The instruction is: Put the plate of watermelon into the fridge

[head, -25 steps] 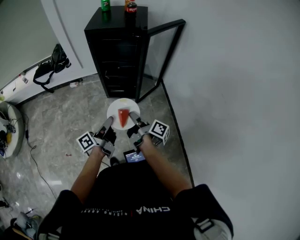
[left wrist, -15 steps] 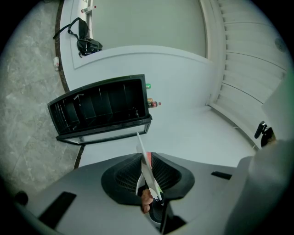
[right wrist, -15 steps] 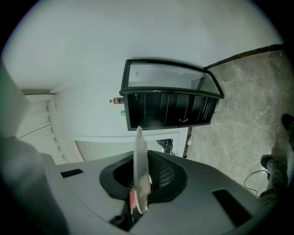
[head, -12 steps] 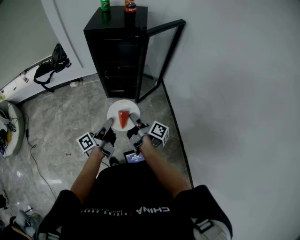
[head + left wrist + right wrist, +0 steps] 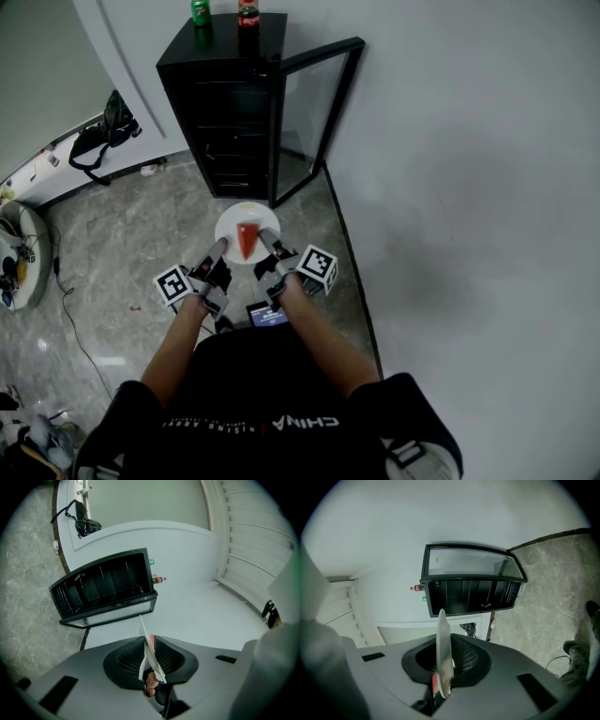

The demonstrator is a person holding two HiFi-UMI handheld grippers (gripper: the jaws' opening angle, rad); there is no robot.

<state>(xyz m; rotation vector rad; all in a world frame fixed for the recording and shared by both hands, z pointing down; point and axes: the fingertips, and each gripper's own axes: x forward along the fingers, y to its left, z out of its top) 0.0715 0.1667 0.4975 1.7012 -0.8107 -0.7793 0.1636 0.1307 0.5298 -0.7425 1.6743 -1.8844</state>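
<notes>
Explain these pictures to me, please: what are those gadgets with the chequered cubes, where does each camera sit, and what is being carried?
There is no robot here. A person wears a camera on the head and holds a hand-worked two-jaw gripper in each hand; the marked cubes are part of the grippers. The head view looks down on both arms. The other two pictures come from a camera riding on each gripper, looking along its jaws.

The left gripper and the right gripper each clamp the rim of a white plate, one on either side. The plate carries a wedge of watermelon. The left jaws have just been closing on the rim.

Ahead, on the grey stone floor, stands a black fridge with its glass door open. A green can and a dark bottle stand on top.
</notes>
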